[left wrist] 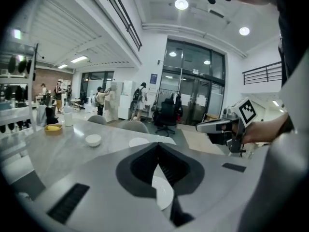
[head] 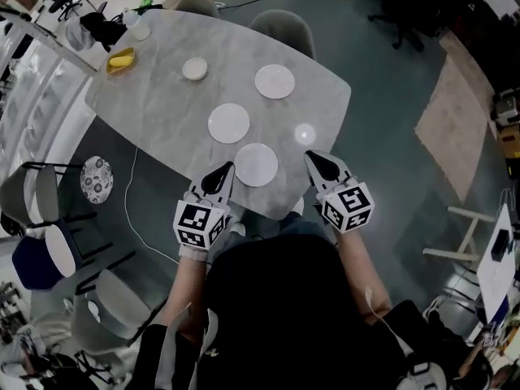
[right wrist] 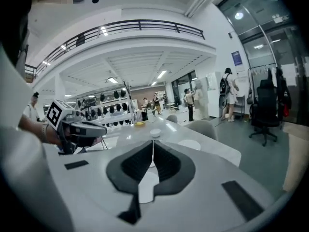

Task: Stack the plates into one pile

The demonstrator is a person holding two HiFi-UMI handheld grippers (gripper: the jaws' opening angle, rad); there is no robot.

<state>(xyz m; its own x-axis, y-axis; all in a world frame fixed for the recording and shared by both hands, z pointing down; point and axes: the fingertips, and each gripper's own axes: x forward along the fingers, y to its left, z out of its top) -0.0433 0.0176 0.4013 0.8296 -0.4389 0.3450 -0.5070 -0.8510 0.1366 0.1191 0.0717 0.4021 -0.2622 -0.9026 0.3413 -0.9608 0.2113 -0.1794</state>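
Left claw (head: pixel 226 169) and right claw (head: pixel 312 158), marker-tagged, together, empty, beside nearest plate (head: pixel 256 164).

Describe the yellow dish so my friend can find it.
Start at the big grey table. Go to its far left corner, beyond the small white bowl. The yellow dish sits there, the only coloured one among white plates.

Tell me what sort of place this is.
Probably a big open workspace or showroom rather than a home: a railed mezzanine runs overhead, tall glass doors line one wall, and an office chair stands beyond the grey table set with white plates.
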